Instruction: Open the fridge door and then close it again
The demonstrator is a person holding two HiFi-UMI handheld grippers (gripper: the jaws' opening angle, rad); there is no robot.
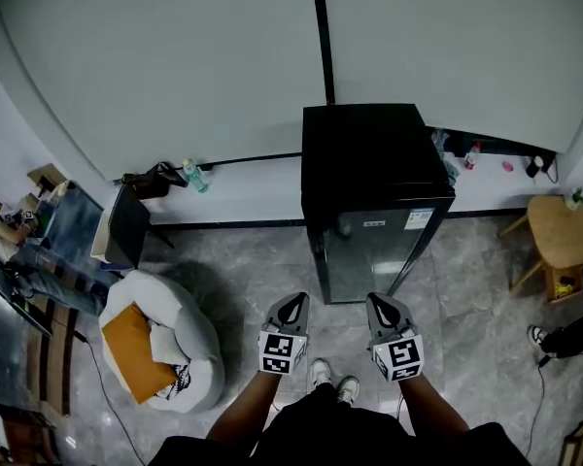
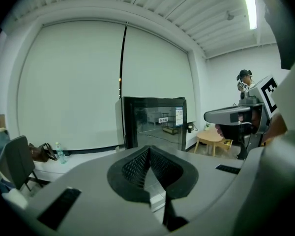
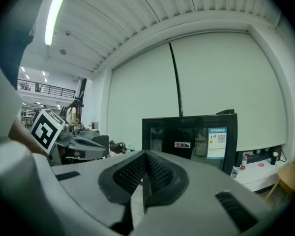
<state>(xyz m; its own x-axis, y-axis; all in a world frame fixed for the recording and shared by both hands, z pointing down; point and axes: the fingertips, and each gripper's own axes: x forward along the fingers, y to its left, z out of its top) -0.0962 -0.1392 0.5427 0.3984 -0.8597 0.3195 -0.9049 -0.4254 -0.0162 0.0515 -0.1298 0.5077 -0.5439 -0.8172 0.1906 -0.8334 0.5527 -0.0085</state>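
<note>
Both forearms extend forward, parallel and close together. The left gripper (image 1: 292, 305) and the right gripper (image 1: 383, 307) are held side by side, pointing ahead and slightly downward. The jaws of each are together, with nothing between them.

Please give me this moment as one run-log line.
phase: pre-open | fridge door: shut | left claw: shut, empty | right claw: shut, empty | contact: none

The fridge (image 1: 374, 163) is glossy black, with a white and blue label on its door. The left tongs (image 1: 293, 304) and right tongs (image 1: 383, 306) are grey with black-and-white square markers. A white beanbag (image 1: 196, 343) holds an orange cushion (image 1: 134, 349).
</note>
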